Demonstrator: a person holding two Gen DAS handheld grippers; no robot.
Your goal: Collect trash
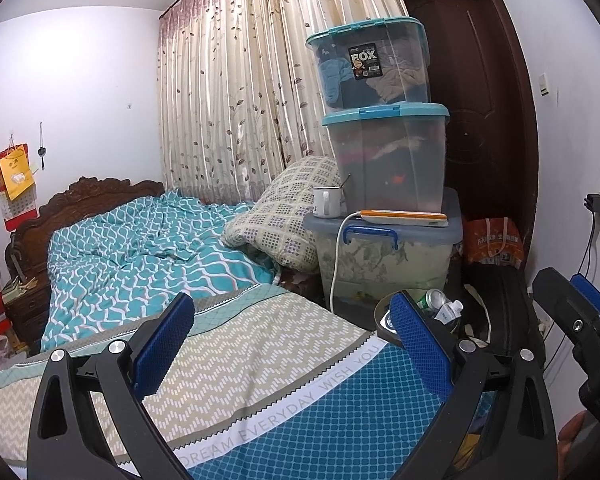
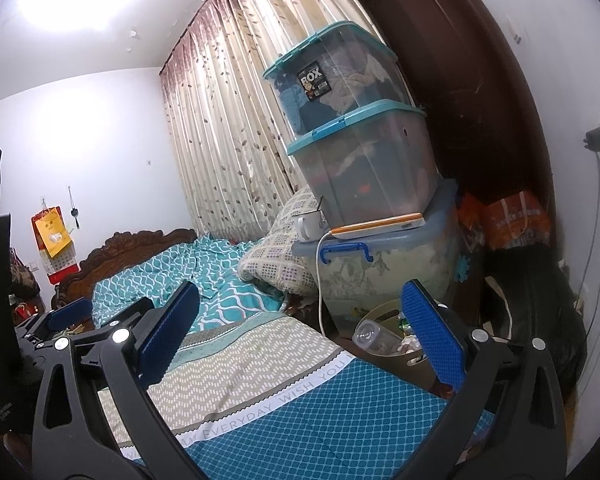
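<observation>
- The left gripper (image 1: 292,344) hung spread and empty over the bed (image 1: 260,360).
- The right gripper (image 2: 300,332) likewise gaped, holding nothing.
- A clear plastic bottle (image 2: 374,336) lay in the trash bin (image 2: 380,312) beside the bed.

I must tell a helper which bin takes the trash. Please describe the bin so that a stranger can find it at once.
Find the stack of three storage boxes beside the bed. On the floor before the lowest box stands a round tan bin. Unlike the lidded boxes it is open, and holds a clear bottle and a green can.
</observation>
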